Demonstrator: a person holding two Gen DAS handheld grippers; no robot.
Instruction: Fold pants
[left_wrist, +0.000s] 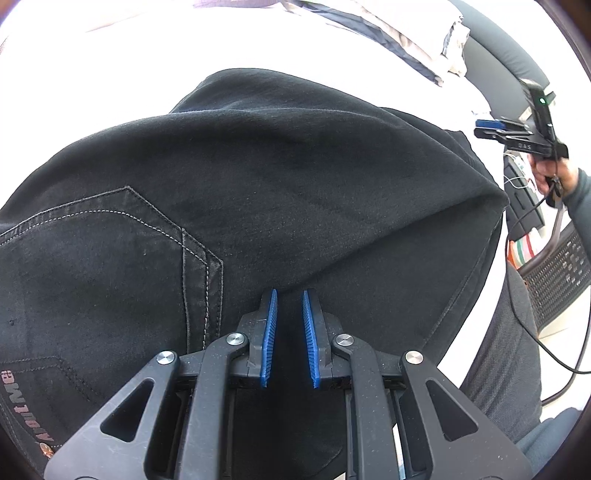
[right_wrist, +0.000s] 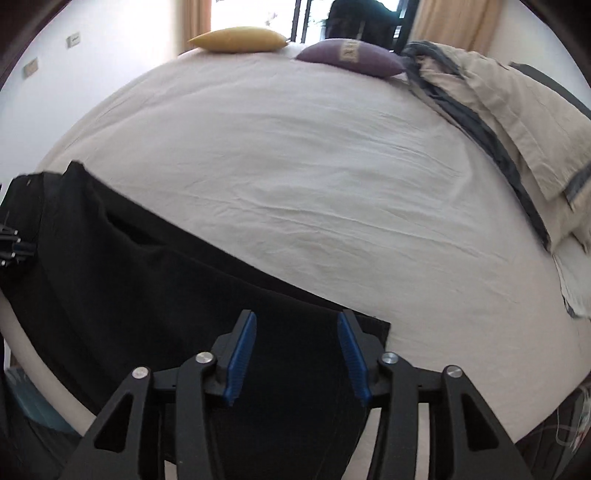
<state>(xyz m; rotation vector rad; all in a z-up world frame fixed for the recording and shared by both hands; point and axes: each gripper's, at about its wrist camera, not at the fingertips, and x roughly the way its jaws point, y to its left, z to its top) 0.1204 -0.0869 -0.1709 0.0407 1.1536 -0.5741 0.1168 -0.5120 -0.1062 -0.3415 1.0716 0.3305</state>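
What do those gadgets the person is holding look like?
Each gripper, left and right, is matte black with silver rivets and ribbed blue pads. The right one shows a small green light; a thin black cable trails off. The sleeve is grey.

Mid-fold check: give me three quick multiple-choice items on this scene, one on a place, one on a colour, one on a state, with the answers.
1. Where do the black pants lie?
A. on the white bed sheet
B. on a chair
C. on the floor

2. What colours are the two cushions at the far edge of the bed?
A. red and green
B. yellow and purple
C. both white

3. How is the right hand-held gripper?
A. clamped on a cushion
B. jaws apart, nothing between its pads
C. out of sight

Answers: 1 A, sheet shows around the pants; 2 B, both colours plain; 3 B, blue pads stand apart above the fabric.
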